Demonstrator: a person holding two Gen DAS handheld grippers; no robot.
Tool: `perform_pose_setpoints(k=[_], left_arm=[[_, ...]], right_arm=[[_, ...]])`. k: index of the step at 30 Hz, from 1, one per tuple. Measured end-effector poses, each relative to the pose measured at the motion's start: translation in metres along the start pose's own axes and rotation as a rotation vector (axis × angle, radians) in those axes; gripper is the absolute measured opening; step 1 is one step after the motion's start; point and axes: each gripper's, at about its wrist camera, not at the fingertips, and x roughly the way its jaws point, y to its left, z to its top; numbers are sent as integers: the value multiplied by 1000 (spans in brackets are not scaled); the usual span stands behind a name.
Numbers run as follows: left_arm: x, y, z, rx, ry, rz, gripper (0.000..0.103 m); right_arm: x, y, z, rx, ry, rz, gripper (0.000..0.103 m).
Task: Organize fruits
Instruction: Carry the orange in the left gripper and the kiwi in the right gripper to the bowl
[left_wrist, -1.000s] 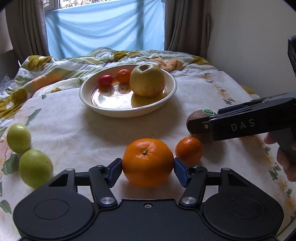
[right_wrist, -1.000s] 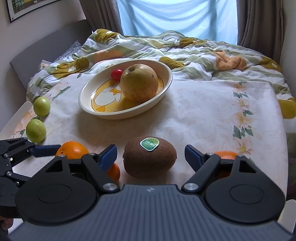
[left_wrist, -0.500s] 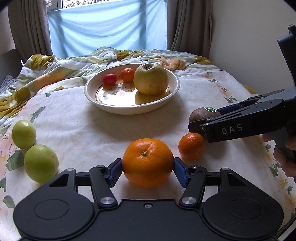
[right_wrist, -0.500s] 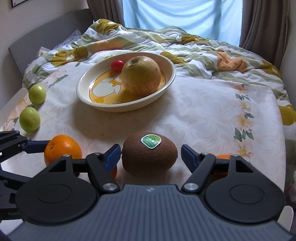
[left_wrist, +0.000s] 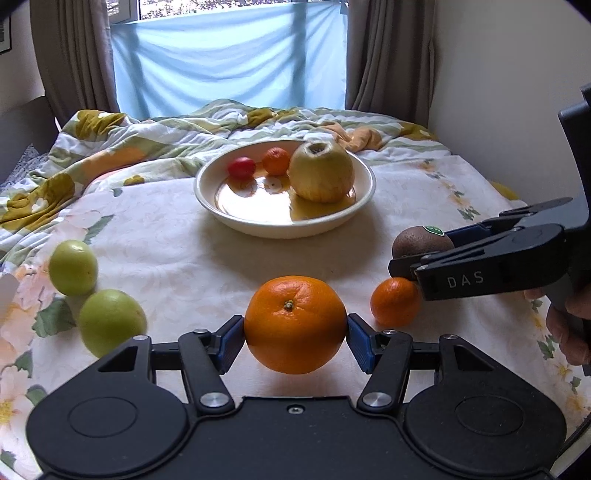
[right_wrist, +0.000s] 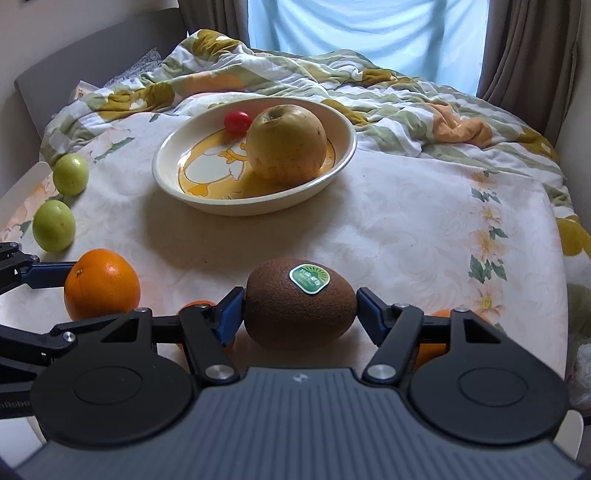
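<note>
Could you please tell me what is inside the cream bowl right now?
The bowl holds a yellow apple, a small mandarin and a red tomato. Anything behind the apple is hidden.

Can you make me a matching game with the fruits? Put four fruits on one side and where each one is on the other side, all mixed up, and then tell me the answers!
Fruits:
1. big orange
2. kiwi
3. yellow apple
4. two green fruits

Places:
A. in the bowl, beside a little red fruit
B. between the jaws of the right gripper
C. loose on the flowery cloth, in no gripper
D. between the jaws of the left gripper

Answers: 1-D, 2-B, 3-A, 4-C
</note>
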Motion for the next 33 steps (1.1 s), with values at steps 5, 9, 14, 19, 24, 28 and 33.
perform_pose_setpoints(k=[5, 9, 14, 19, 24, 28, 33], left_arm=[[-20, 7, 8, -9, -23, 17, 64], [-39, 16, 15, -21, -48, 31, 64], [-62, 30, 25, -33, -83, 25, 64], [-81, 47, 46, -21, -108, 10, 64], [-88, 70, 75, 3, -132, -15, 64], [-82, 88, 94, 27, -141, -41, 64], [-62, 108, 120, 69, -140, -85, 64]], right_arm=[[-11, 10, 9, -10, -23, -4, 80], [-24, 17, 19, -6, -41, 2, 80], [-41, 31, 34, -25, -70, -1, 80], [-58, 49, 52, -15, -74, -19, 80], [-77, 65, 77, 3, -94, -31, 80], [-85, 77, 98, 22, -113, -49, 80], [-83, 86, 123, 67, -124, -78, 80]])
